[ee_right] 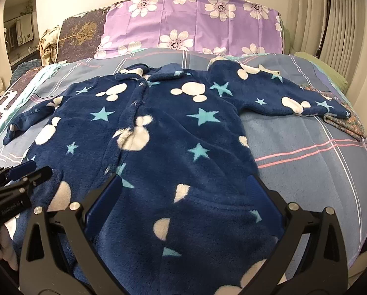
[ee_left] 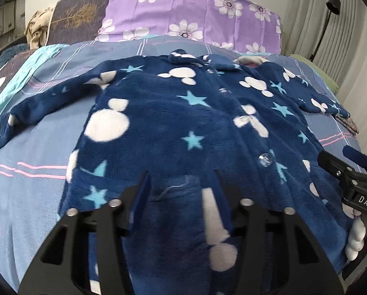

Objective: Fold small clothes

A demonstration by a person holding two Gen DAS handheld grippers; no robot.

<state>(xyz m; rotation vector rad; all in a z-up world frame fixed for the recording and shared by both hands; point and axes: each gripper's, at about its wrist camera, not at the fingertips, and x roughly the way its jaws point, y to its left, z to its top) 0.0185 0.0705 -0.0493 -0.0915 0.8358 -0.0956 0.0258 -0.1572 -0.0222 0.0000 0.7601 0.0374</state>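
The only legible writing is "DAS", white on black, on the body of the right gripper (ee_left: 350, 162) where it shows at the edge of the left wrist view.

A navy fleece onesie (ee_right: 173, 132), printed with white mouse-head shapes and pale blue stars, lies spread flat on the bed (ee_right: 306, 147), front side up. Its long axis runs from the near edge of the bed toward the pillow (ee_right: 195, 22): the collar (ee_right: 168, 73) points away at the pillow, and the lower part lies nearest both cameras. The sleeves stretch out to either side, roughly square to that axis. A row of clear buttons (ee_left: 265, 158) runs down the front.

The left gripper (ee_left: 181, 182) hangs over the lower part of the onesie with its jaws parted and fabric showing between them, gripping nothing. The right gripper (ee_right: 183, 184) is spread wide above the same end, also holding nothing. No containers are visible.
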